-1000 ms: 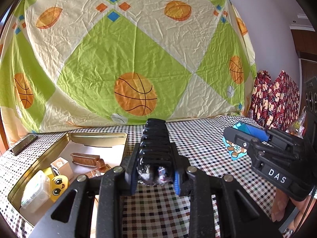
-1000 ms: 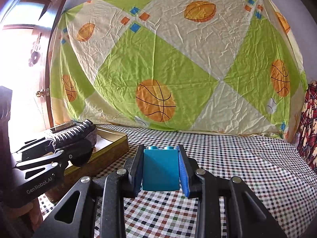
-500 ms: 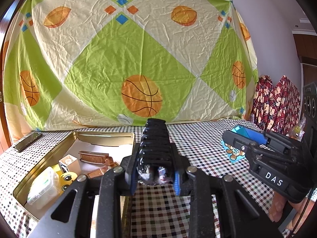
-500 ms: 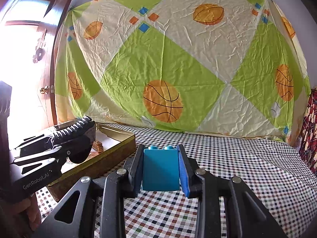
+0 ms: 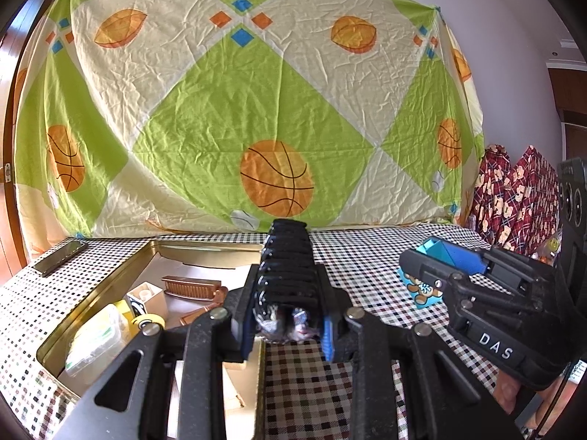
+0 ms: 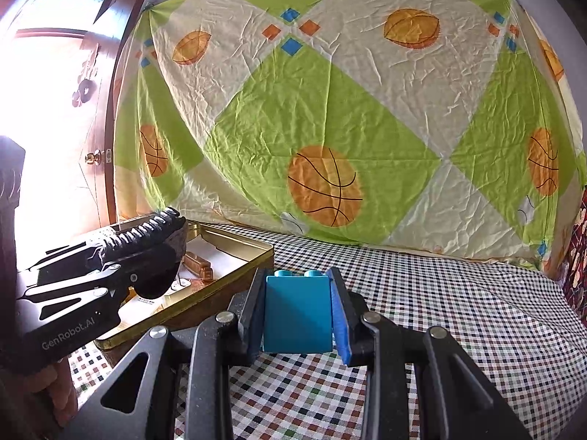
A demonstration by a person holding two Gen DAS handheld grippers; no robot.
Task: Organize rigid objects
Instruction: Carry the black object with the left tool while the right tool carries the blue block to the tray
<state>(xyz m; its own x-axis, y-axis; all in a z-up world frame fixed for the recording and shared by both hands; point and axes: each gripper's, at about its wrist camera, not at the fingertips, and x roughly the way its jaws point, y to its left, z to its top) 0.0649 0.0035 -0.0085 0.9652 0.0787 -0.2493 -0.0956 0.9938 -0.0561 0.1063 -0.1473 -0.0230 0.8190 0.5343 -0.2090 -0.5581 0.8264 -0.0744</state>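
On the checked tabletop, against a hanging sheet printed with basketballs, a gold tin tray sits to the left. The left tool is closed on a long black ribbed thing, perhaps a comb or clip, which sticks straight out ahead between the two fingers; I cannot tell exactly what it is. The tool hangs above the tray's right edge, so the ribbed thing hangs at the rim rather than resting inside. Seen from the right wrist view, the same black thing juts over the tray without touching it.

The right tool is clamped on a blue toy block, studs up, held clear of the cloth and to the right of the tray. In the left wrist view that block shows between the dark fingers of the right tool.

Inside the tray lie a brown ridged bar, a small beige box, a yellow toy with a face and a clear plastic case, close together toward the near end. A little blue card with a bear picture lies on the cloth beneath the right tool. A dark flat phone-like slab rests near the far left corner.
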